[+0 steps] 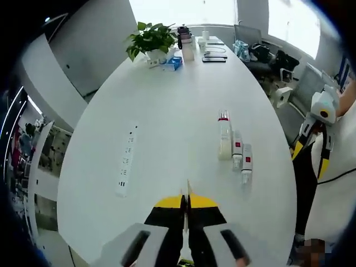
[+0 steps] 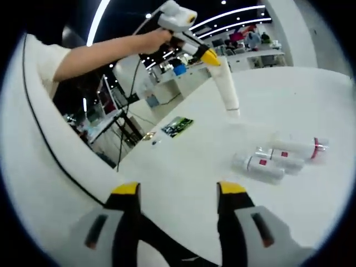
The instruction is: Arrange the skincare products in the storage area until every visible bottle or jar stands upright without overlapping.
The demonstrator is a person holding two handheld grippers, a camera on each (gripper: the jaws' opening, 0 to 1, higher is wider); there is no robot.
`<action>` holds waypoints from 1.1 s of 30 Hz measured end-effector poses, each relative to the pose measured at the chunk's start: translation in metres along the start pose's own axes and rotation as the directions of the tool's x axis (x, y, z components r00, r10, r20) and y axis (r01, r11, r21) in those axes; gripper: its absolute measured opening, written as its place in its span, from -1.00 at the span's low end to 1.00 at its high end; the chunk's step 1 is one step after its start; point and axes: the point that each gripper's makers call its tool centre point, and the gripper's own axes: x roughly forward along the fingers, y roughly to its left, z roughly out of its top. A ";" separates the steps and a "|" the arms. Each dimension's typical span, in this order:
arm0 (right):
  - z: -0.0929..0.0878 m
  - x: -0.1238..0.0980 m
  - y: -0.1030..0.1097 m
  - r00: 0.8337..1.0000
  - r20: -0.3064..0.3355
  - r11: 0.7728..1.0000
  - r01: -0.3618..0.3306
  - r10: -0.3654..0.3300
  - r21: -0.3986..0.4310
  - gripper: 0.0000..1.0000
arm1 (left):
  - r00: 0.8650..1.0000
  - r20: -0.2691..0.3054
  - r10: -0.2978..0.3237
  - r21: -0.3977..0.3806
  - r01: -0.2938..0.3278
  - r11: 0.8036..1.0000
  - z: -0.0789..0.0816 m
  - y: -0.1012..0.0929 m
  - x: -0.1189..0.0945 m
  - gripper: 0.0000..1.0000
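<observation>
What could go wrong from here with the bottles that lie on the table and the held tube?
The three lying bottles are packed side by side; the open right gripper may knock a neighbour and set it rolling. The white tube in the left gripper hangs tilted, cap down; released so, it may topple.

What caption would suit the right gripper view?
Open right claw above a white table; three bottles lie flat.
</observation>
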 end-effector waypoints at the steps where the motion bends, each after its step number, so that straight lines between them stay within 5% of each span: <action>1: 0.000 0.000 0.000 1.000 0.001 1.000 0.001 -0.001 0.001 0.07 | 1.000 -0.001 0.000 0.001 0.000 1.000 0.000 0.000 0.001 -1.00; 18: -0.002 -0.004 -0.007 1.000 0.001 1.000 0.023 -0.023 0.020 0.07 | 1.000 -0.010 -0.006 0.007 0.006 1.000 0.002 0.012 0.010 -1.00; 33: -0.008 -0.013 -0.012 0.999 0.000 0.998 0.050 -0.050 0.038 0.07 | 1.000 0.011 -0.029 0.016 0.029 0.999 0.023 0.014 0.023 -1.00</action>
